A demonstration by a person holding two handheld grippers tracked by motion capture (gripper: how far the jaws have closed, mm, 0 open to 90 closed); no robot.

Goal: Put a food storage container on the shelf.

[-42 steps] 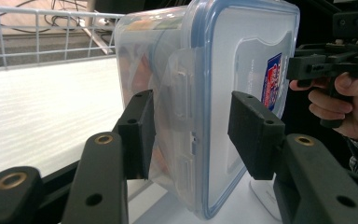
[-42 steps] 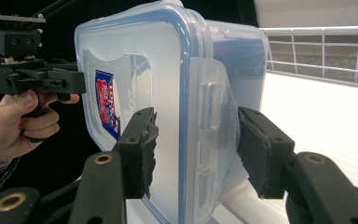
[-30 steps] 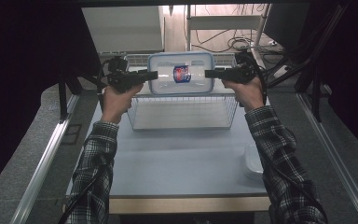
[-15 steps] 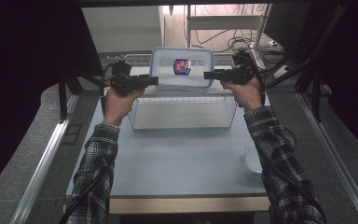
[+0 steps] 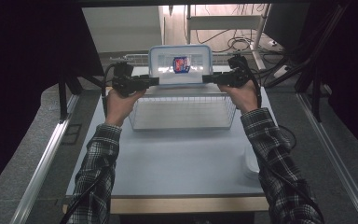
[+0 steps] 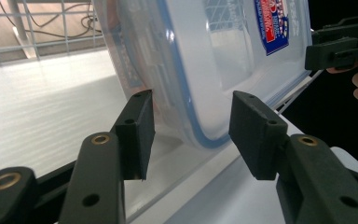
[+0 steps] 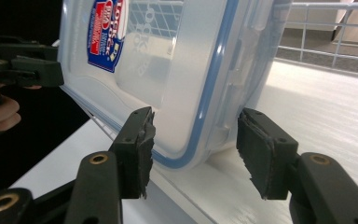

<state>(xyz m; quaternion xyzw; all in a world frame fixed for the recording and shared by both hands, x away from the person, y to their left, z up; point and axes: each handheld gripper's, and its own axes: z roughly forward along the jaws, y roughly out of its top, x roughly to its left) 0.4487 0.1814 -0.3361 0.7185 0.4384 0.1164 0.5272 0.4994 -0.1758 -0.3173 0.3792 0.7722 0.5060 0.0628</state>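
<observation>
A clear plastic container (image 5: 181, 65) with a blue-rimmed lid and a red and blue label stands on its edge at the far side of the wire basket (image 5: 182, 122), lid facing me. My left gripper (image 5: 154, 80) is at its left end and my right gripper (image 5: 206, 78) at its right end. In the left gripper view the black jaws (image 6: 191, 126) stand open, straddling the container's rim (image 6: 214, 60) with gaps on both sides. The right gripper's jaws (image 7: 193, 140) likewise stand open around the opposite rim (image 7: 177, 70). The container rests on a white surface.
The wire basket sits on the grey-blue table (image 5: 182, 158), with bare tabletop in front of it. A white object (image 5: 251, 163) lies near the table's right edge. A wire rack (image 5: 130, 58) and cables lie behind the container. Dark frames flank the table.
The container has moved away from me toward the back of the basket, and both grippers went with it at its ends.
</observation>
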